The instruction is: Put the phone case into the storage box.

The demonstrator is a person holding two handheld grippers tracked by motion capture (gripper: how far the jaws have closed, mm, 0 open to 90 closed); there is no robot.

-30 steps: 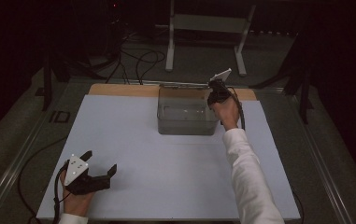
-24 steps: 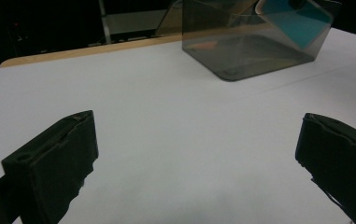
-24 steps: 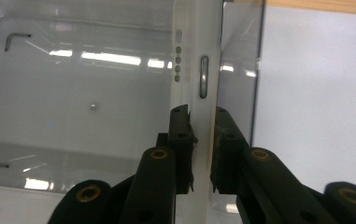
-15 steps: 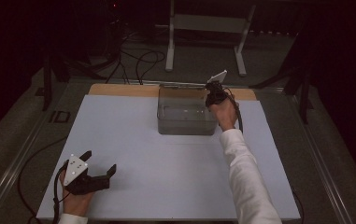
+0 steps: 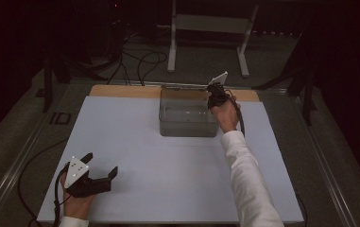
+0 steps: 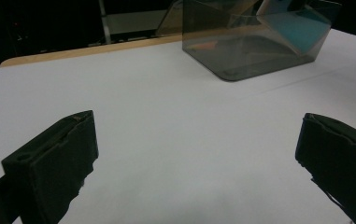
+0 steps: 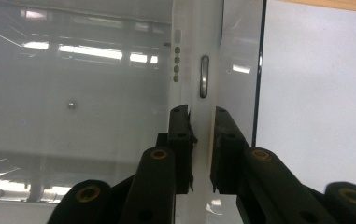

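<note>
The right gripper is clamped on the right-hand wall of the clear bin, which stands at the far middle of the white table, its jaws astride the rim. The bin is a smoky, transparent, rectangular plastic container with glossy walls. The left gripper rests near the table's front-left corner, well apart from the bin, jaws spread wide with nothing between them.

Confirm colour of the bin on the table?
Smoky grey, see-through bin; clearest in the left gripper view.

White table sheet at centre; wooden strip at 12; metal stand and cables at 12 beyond.
</note>
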